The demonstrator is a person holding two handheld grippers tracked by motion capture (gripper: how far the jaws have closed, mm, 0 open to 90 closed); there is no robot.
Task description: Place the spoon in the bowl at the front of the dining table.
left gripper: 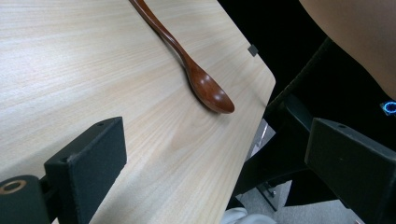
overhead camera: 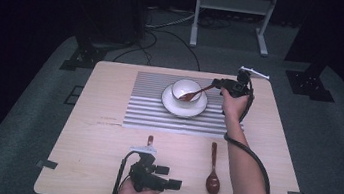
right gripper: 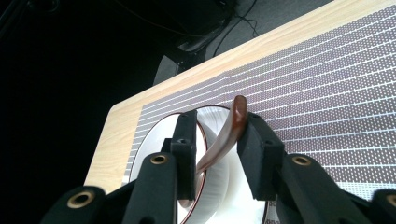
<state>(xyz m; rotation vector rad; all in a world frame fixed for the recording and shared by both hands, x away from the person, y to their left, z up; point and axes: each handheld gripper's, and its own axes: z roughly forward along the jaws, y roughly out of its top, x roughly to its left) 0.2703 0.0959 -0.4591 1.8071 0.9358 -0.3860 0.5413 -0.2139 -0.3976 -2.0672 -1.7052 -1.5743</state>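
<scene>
Right tool point(overhead camera: 218, 84): parted, jaws either side of the spoon handle, one pad touching it, no firm clamp visible.
Spoon point(overhead camera: 194, 94): bowl end in white cup point(overhead camera: 184, 89), handle tilted up toward right tool.
Cup: on saucer point(overhead camera: 174, 106), on striped mat point(overhead camera: 148, 111).
Left tool point(overhead camera: 172, 177): released, low over counter point(overhead camera: 97, 148), near second spoon point(overhead camera: 213, 175).

On the surface point(overhead camera: 99, 138), a mat point(overhead camera: 149, 104) lies toward twelve o'clock, and on the mat's three o'clock half sits a saucer point(overhead camera: 169, 104) carrying a cup point(overhead camera: 186, 86). A spoon point(overhead camera: 195, 94) rests with its bowl in the cup, handle slanting out toward two o'clock. A second spoon point(overhead camera: 213, 170) lies at five o'clock, before the mat, and a third handle point(overhead camera: 150, 139) at six o'clock.
</scene>
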